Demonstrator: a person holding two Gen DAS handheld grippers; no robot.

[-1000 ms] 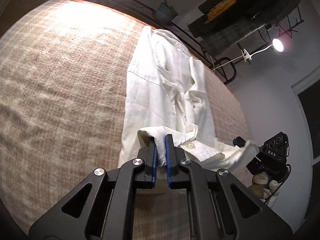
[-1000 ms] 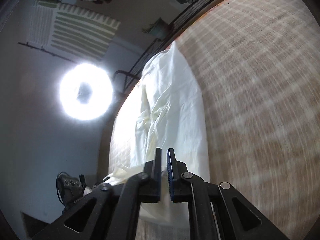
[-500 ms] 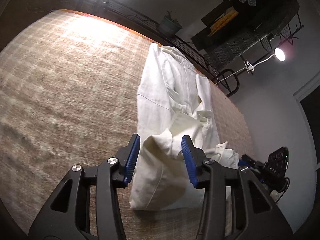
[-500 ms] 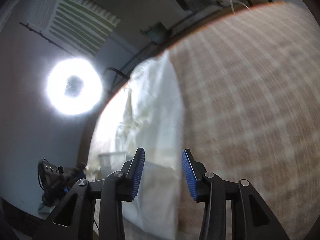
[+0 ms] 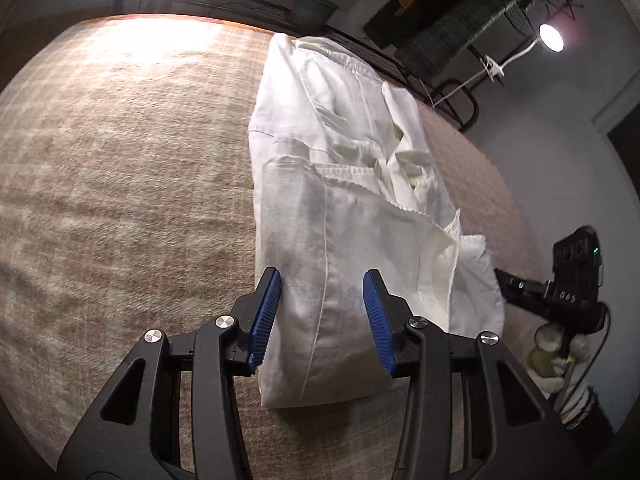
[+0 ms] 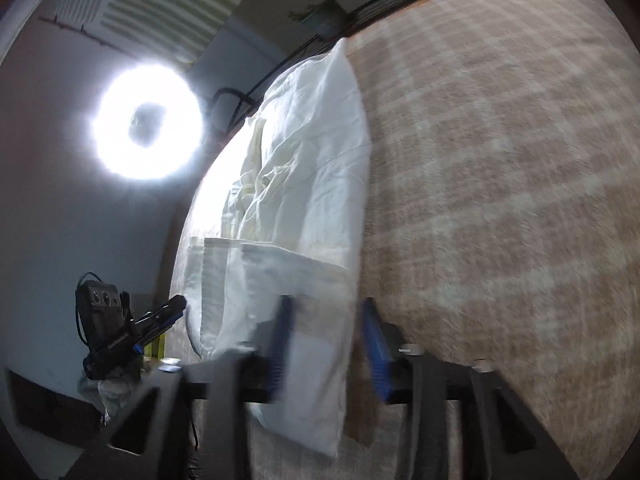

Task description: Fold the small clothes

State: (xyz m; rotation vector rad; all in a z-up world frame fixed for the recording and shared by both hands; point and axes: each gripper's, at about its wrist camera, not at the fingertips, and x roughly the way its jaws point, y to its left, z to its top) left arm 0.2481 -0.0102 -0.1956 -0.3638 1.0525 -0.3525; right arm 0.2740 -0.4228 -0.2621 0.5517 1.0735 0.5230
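Once pinched shut, both claws [image 5: 322, 312] [image 6: 326, 340] wide.

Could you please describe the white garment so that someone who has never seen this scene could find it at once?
Start from the wide beige checked blanket. The white garment lies on it as a long, partly folded strip, beyond the open left gripper. It is the only pale, creased cloth there.

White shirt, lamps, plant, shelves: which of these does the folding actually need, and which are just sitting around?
Part of the job:
shirt, lying folded
left gripper, open
right gripper, open
blanket it lies on

Just lying about:
ring light
potted plant
clip lamp
shelves
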